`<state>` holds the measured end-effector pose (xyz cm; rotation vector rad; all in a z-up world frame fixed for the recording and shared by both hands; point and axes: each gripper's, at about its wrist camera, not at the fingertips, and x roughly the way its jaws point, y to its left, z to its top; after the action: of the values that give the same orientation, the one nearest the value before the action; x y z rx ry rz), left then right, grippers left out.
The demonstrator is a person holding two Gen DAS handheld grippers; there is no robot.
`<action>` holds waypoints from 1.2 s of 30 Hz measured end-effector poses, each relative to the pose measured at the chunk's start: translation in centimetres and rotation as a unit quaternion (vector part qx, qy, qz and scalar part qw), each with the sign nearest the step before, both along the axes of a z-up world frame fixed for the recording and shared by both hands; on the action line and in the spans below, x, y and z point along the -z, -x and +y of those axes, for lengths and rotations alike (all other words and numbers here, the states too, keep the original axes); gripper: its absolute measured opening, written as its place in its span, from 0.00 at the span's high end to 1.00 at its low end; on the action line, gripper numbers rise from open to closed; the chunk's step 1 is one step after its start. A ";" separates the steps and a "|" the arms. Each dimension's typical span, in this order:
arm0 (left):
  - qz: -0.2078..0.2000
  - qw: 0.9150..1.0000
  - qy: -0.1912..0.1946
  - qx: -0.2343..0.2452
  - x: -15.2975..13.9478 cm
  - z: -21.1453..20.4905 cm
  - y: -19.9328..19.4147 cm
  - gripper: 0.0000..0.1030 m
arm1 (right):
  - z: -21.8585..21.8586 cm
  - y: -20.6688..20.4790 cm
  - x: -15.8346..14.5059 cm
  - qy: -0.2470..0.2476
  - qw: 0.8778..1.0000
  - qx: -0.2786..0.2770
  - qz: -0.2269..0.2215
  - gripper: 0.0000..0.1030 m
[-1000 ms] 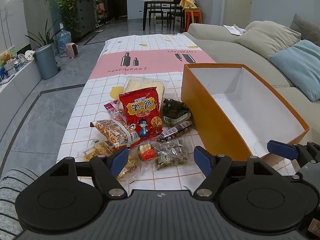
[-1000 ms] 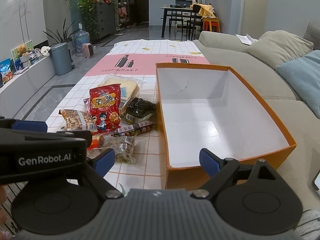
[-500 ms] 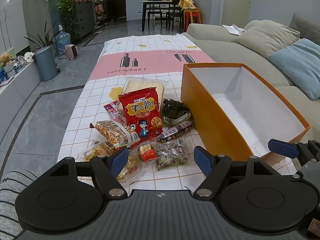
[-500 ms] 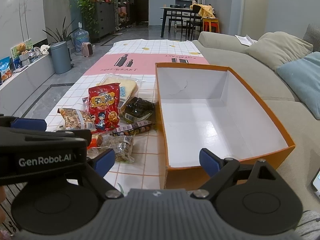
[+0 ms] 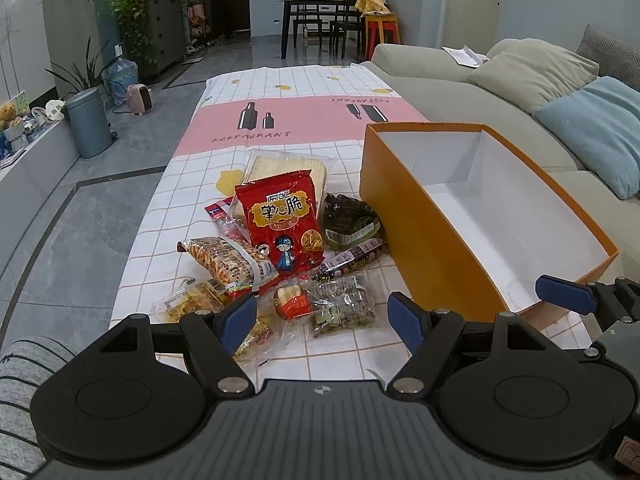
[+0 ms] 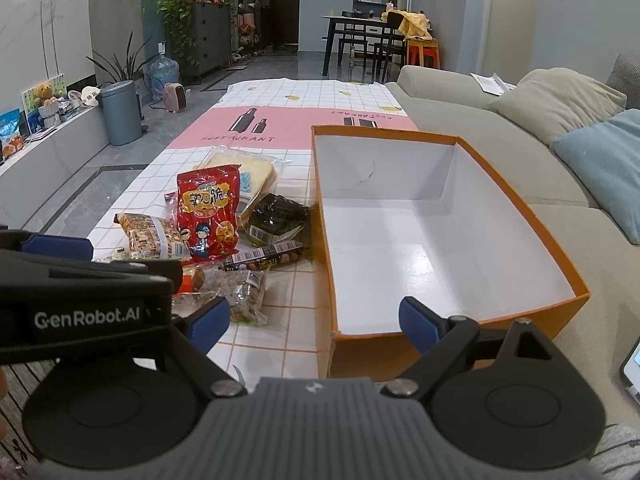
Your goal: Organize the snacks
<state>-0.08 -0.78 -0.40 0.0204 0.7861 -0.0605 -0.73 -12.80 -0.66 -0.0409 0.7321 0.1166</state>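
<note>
Now, line by line:

Left gripper (image 5: 322, 316): fingers spread wide apart, nothing between them; it hovers above the near end of the snack pile, over the small packets.

Right gripper (image 6: 314, 318): fingers also spread wide, holding nothing; it sits low at the near left corner of the box, with the left gripper's body crossing the left side of its view.

Snack pile (image 5: 280, 256): loose on the tablecloth, just left of the box, none of it inside.

Red bag (image 5: 282, 230): in the middle of the pile, lying over the lower edge of the bread packet (image 5: 288, 164).

Dark green packet (image 5: 350, 222): right of the red bag, close beside the box wall.

Sausage stick (image 5: 352, 256): lies slanted in front of the dark green packet.

Cracker bag (image 5: 226, 262): left of the red bag, touching it.

Small clear packets (image 5: 344, 306): nearest the left gripper, at the front of the pile.

Box (image 6: 404, 354): orange outside, white inside, open at the top, on the right part of the table.

Tablecloth (image 5: 280, 120): white grid with a pink band.

Sofa (image 6: 460, 100): runs along the right side, with cushions.
</note>
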 end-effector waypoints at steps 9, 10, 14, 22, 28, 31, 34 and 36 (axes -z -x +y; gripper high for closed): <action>0.009 1.000 0.005 0.002 0.3 0.2 -0.2 0.15 | 0.1 0.1 0.0 0.004 1.000 -0.001 -0.001 0.13; 0.010 1.000 0.005 0.002 0.4 0.3 -0.2 0.15 | 0.1 0.1 0.0 0.004 1.000 -0.001 -0.001 0.13; 0.013 1.000 0.004 0.003 0.4 0.3 -0.4 0.15 | 0.2 0.0 0.0 0.005 1.000 -0.001 -0.001 0.13; 0.002 0.997 0.021 -0.075 -0.7 5.3 -1.8 0.15 | -0.1 1.6 -1.1 -0.025 0.997 0.002 -0.068 0.13; 0.021 0.990 0.040 -0.132 -0.1 10.0 -3.1 0.15 | 1.6 3.4 -1.5 -0.058 0.986 -0.040 -0.148 0.13; 0.031 0.989 0.057 -0.137 0.1 11.0 -3.5 0.15 | 3.1 3.5 -1.0 -0.059 0.985 -0.063 -0.146 0.13; 0.040 0.988 0.068 -0.135 0.4 11.8 -3.9 0.15 | 4.6 2.5 0.3 -0.055 0.990 -0.070 -0.111 0.14; 0.048 0.987 0.070 -0.138 0.8 12.3 -4.2 0.15 | 5.3 1.5 1.3 -0.070 0.992 -0.065 -0.083 0.17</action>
<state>4.09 11.48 -1.23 -0.2268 0.8723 0.1475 -2.26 -7.48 -1.94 0.0356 0.5540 0.2855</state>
